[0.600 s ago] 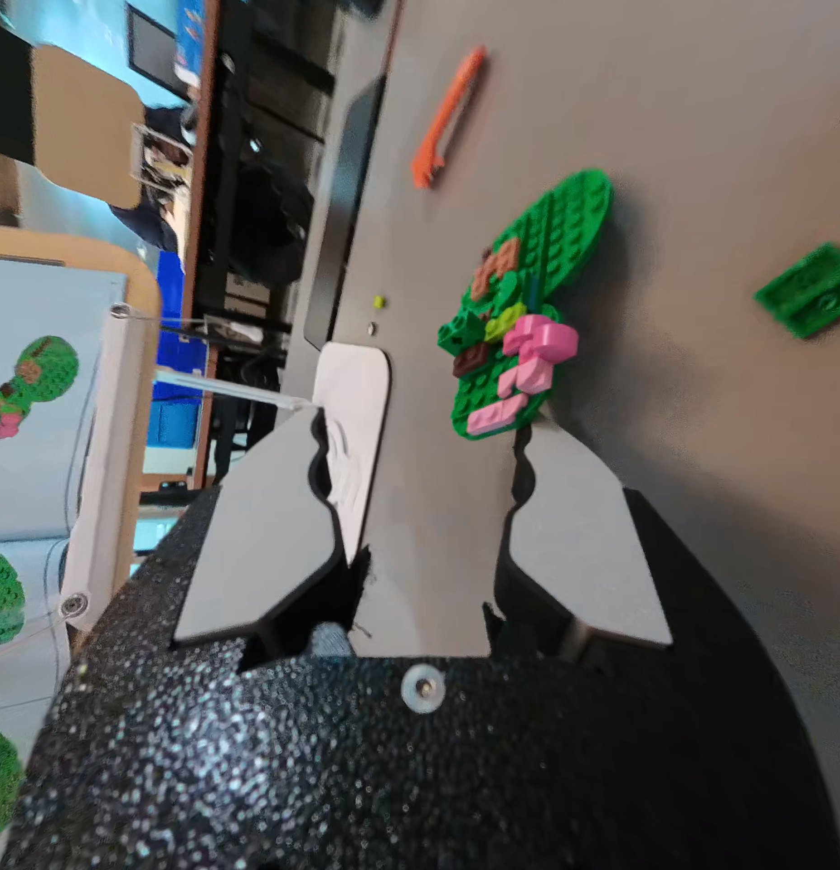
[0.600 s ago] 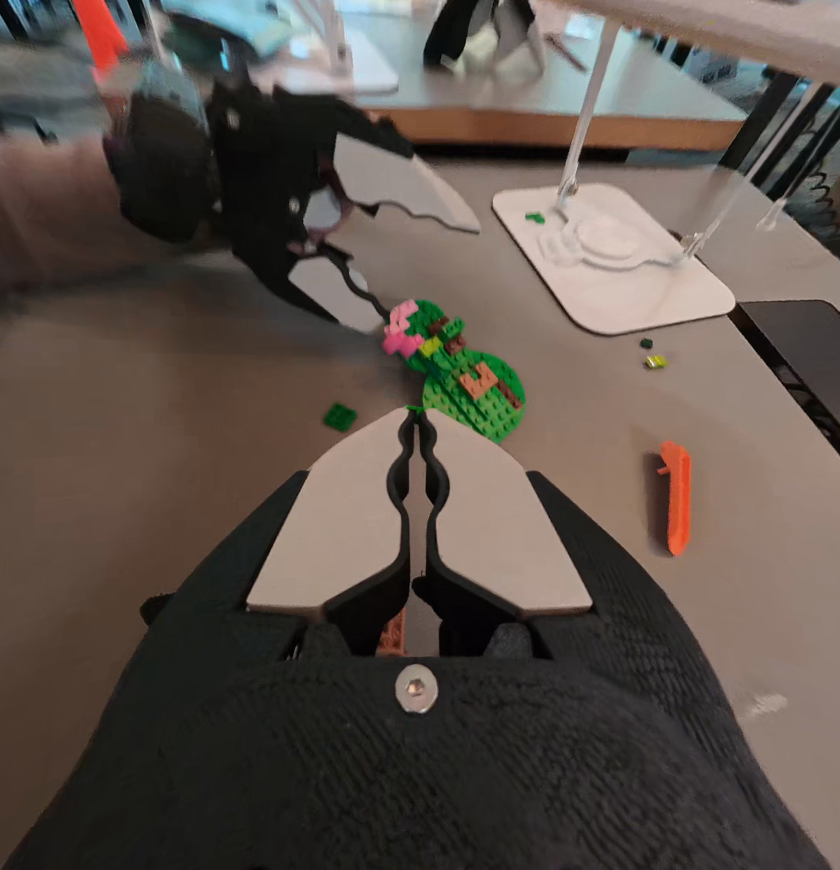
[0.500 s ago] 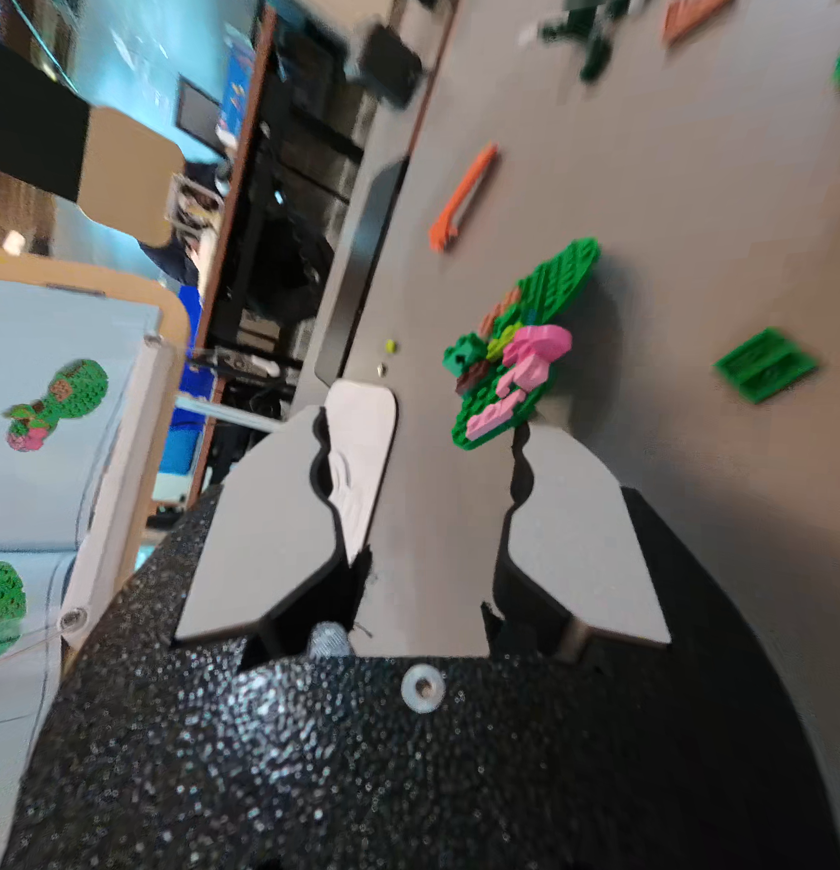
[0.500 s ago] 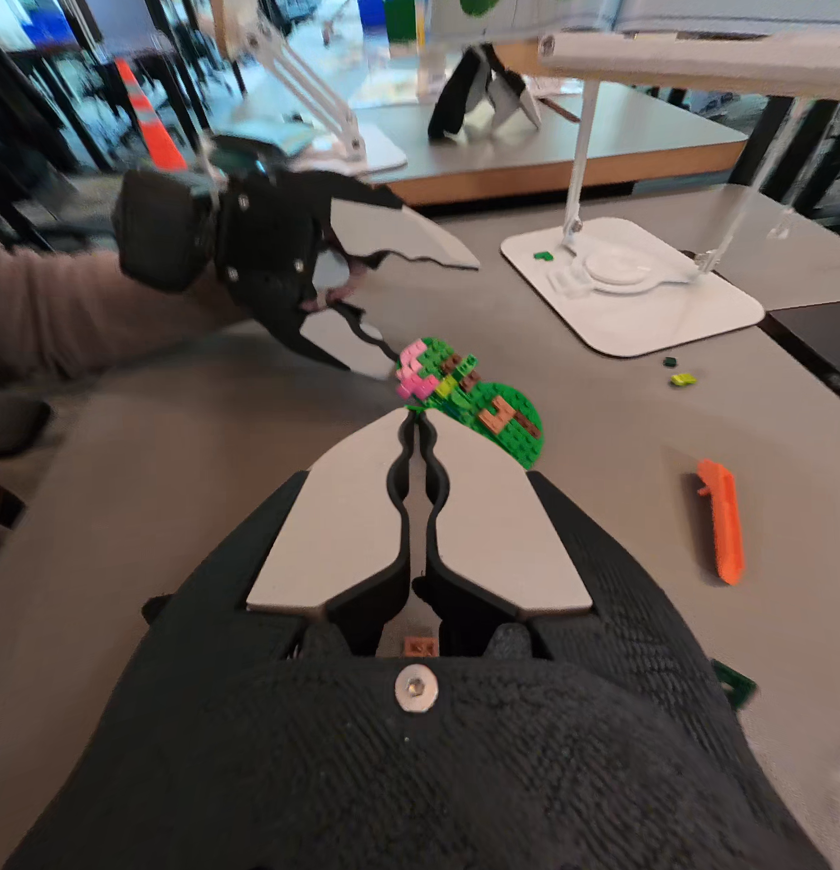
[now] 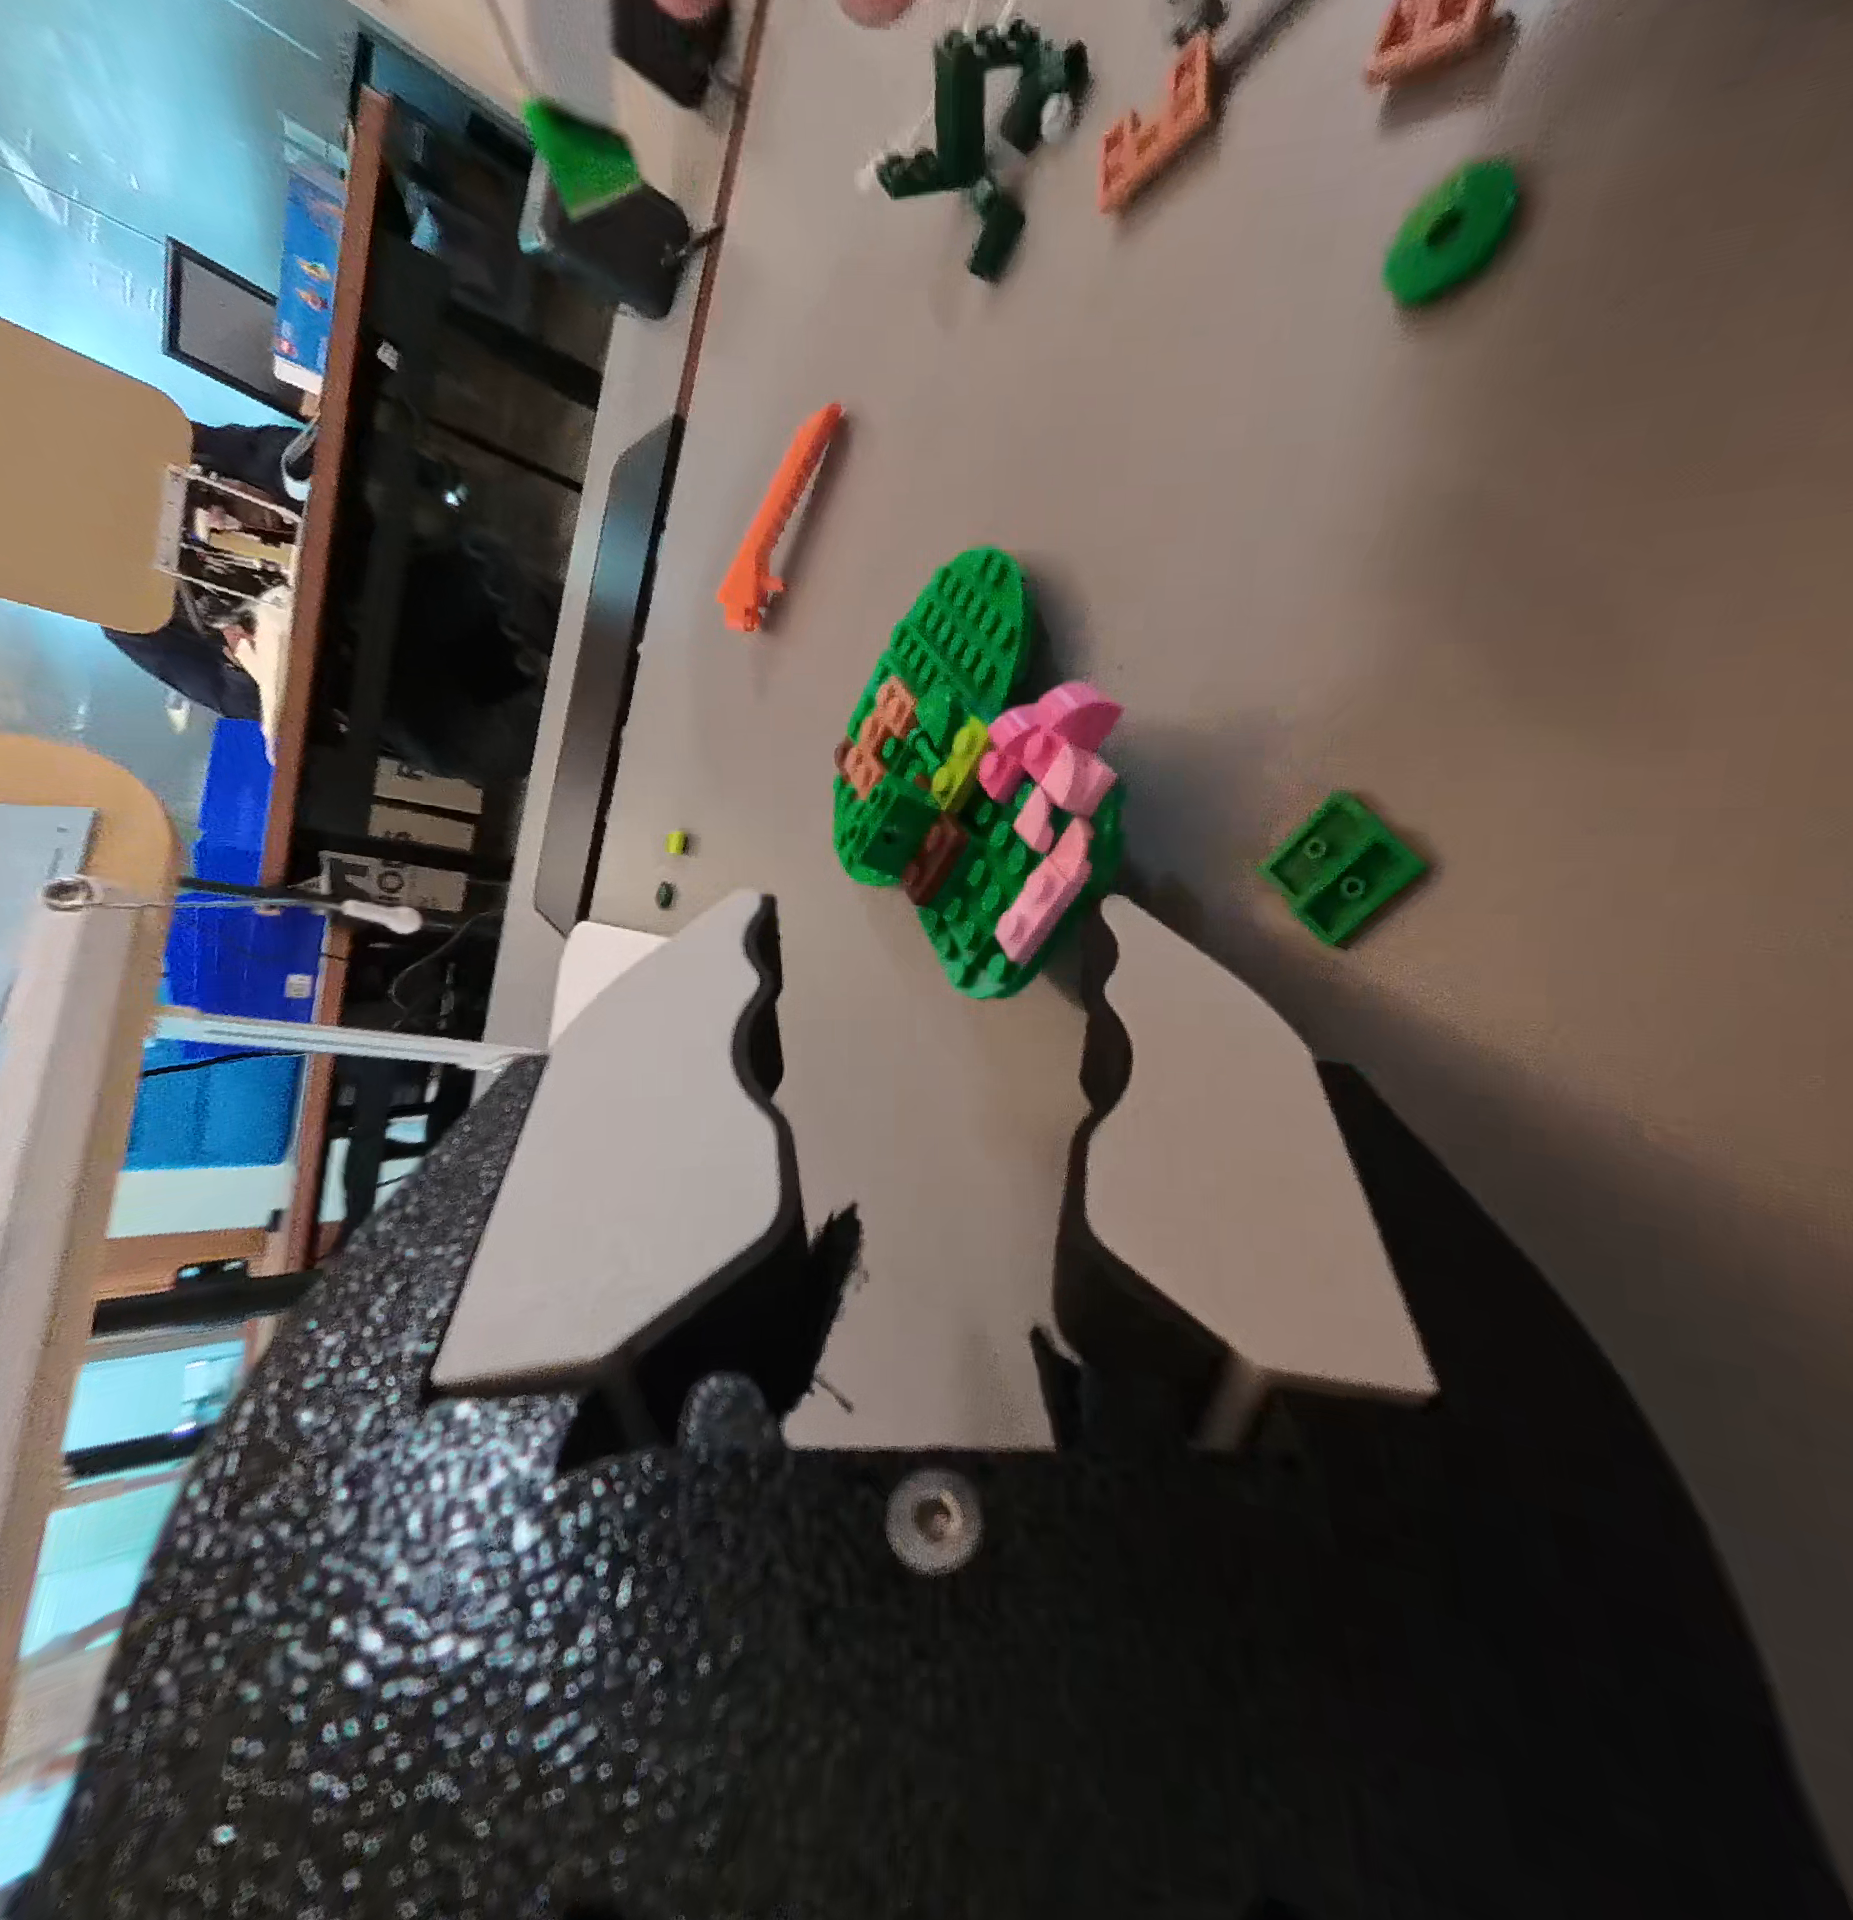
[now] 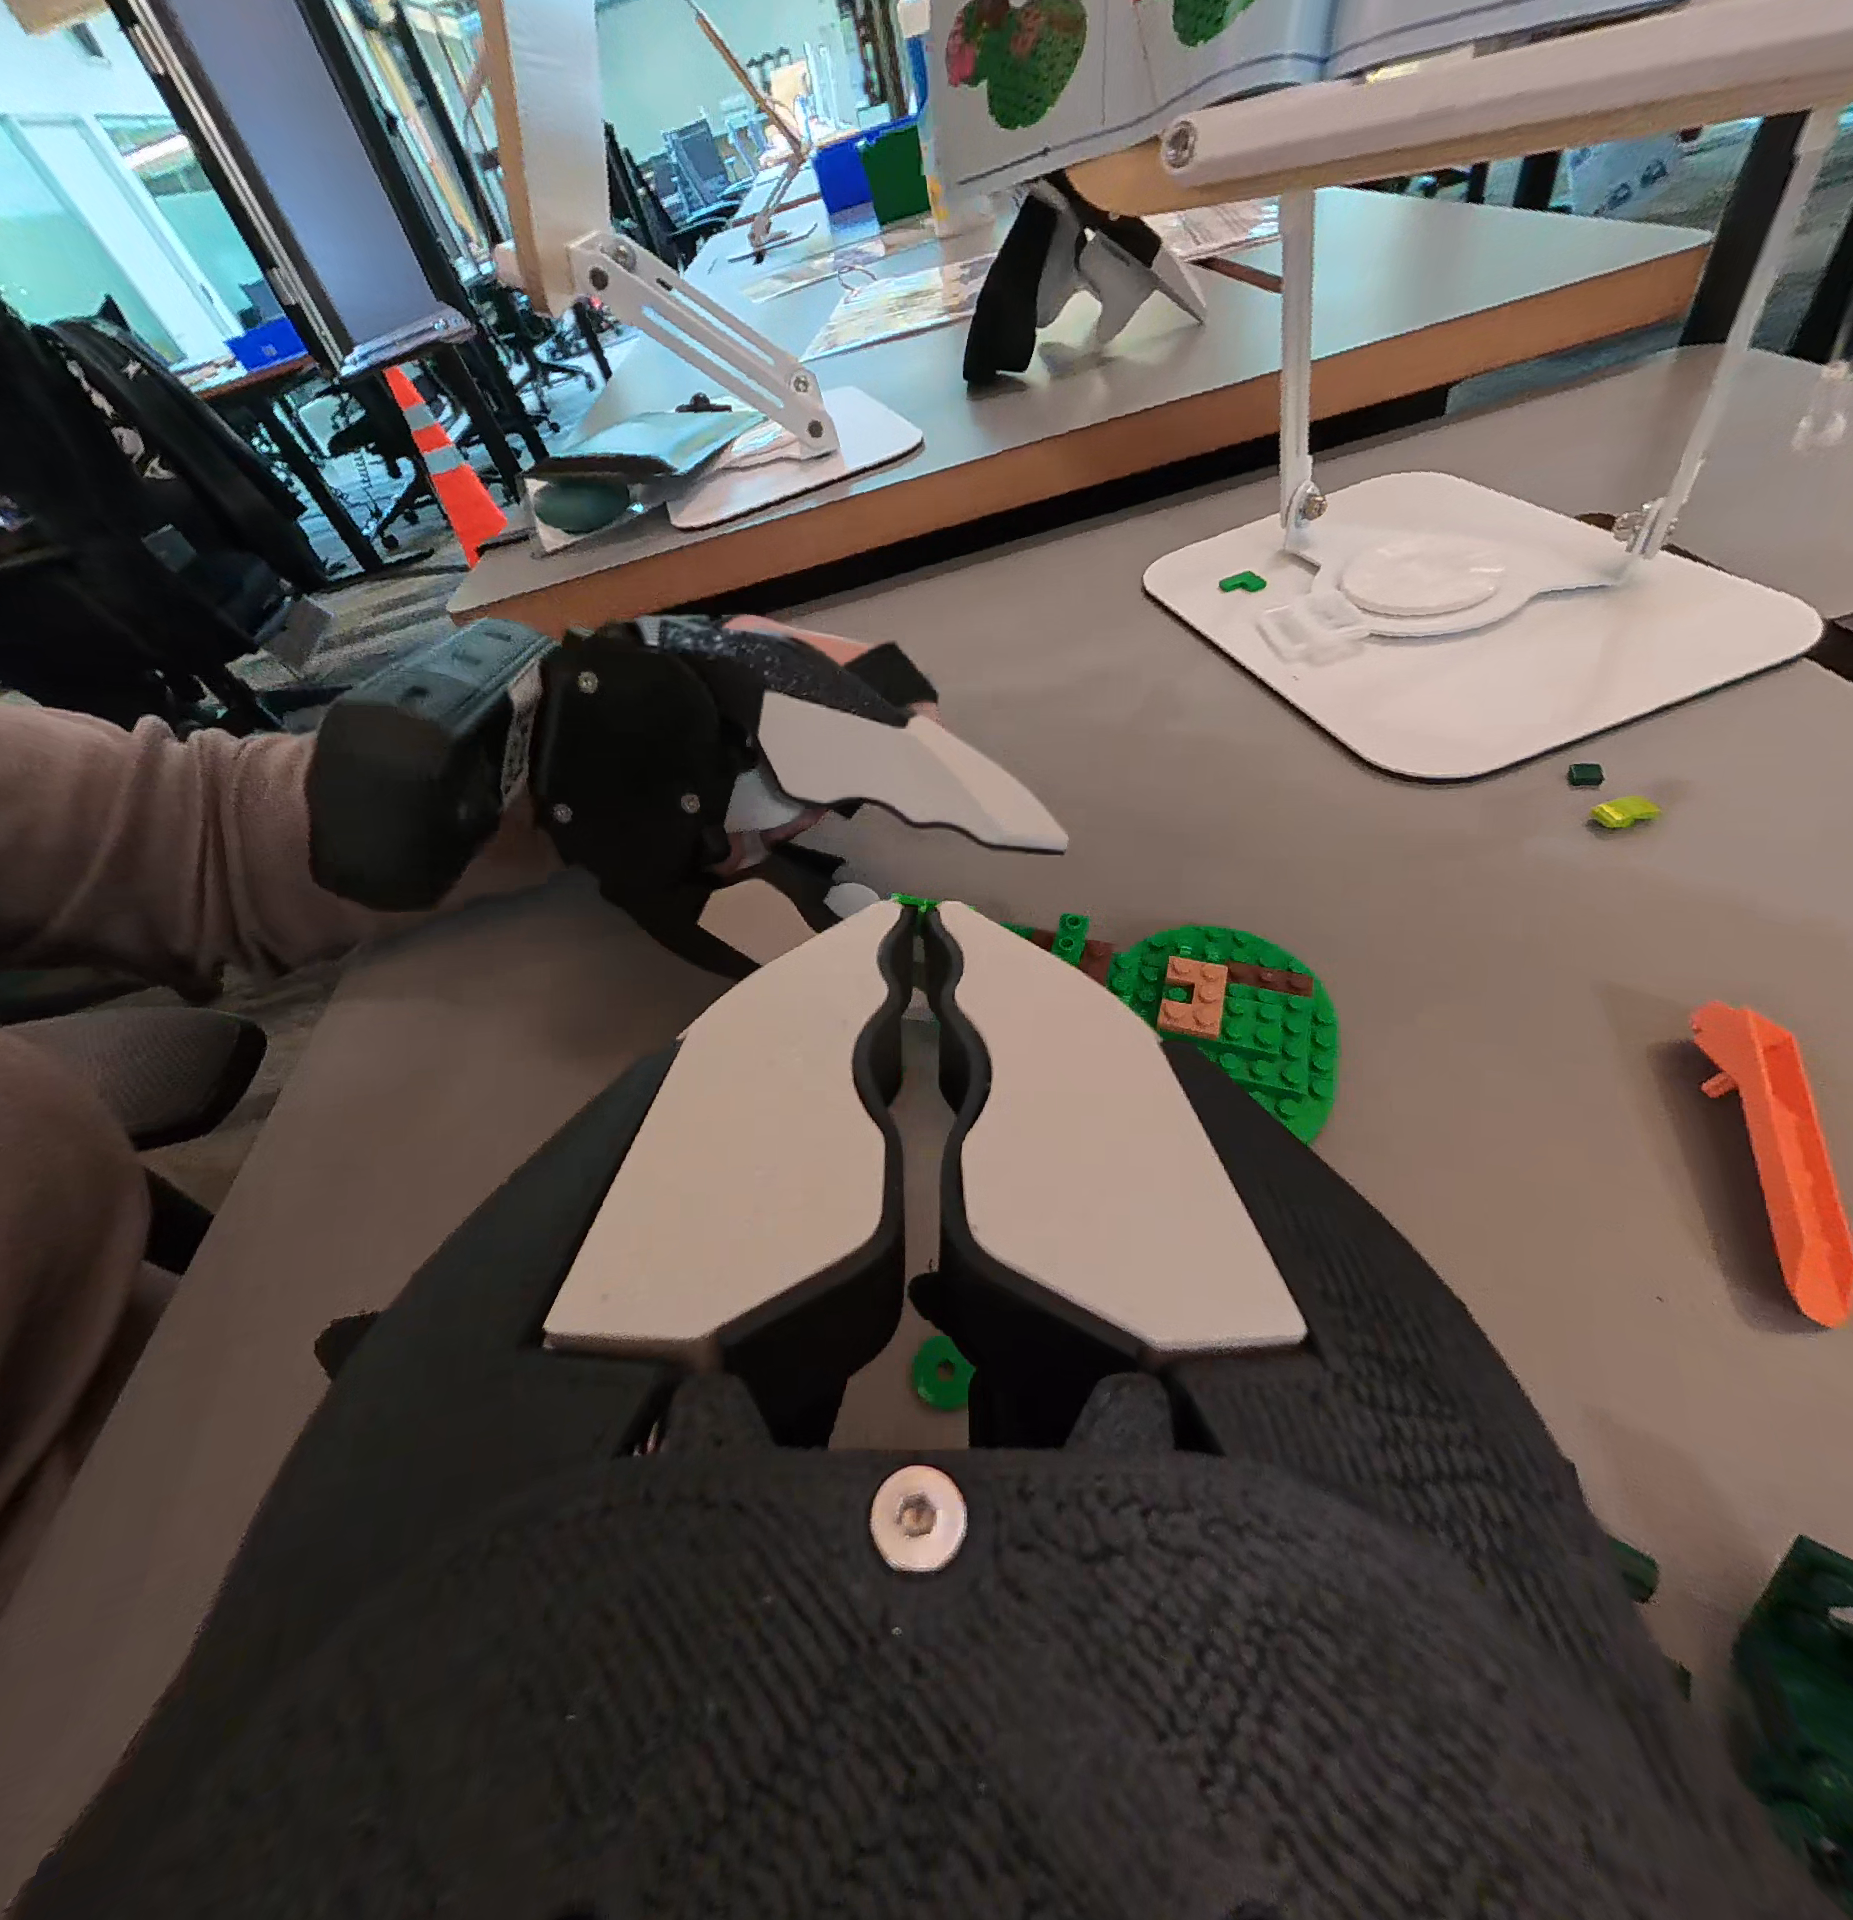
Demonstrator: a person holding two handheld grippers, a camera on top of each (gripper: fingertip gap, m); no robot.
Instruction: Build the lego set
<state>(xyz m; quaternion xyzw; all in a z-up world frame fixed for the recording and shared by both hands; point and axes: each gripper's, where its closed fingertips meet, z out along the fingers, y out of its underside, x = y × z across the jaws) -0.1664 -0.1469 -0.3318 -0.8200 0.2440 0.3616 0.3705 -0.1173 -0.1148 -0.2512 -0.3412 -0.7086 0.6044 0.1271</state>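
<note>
The build is a green plate [image 5: 963,644] with brown, lime and pink bricks [image 5: 1057,790] on the grey table. My left gripper [image 5: 932,920] is open and empty, its fingertips just short of the plate's pink end. It also shows in the right wrist view [image 6: 943,873], tilted on its side. My right gripper [image 6: 917,914] is shut on what looks like a small green piece [image 6: 906,902] and is held above the table. Its fingers hide the pink end of the build [image 6: 1244,1018].
An orange brick separator [image 6: 1779,1164] lies right of the build. A green 2x2 plate [image 5: 1343,868], a round green piece [image 5: 1452,234], dark green parts [image 5: 984,135] and brown plates [image 5: 1156,130] lie loose. A white stand base [image 6: 1473,644] stands behind. A sleeve [image 6: 122,831] is at the left. My right fingertips sit around 10 centimetres from my left ones.
My right gripper has drawn back and risen, still shut, so the build now sits partly behind its fingers. My left gripper stays open by the build and has shifted slightly.
</note>
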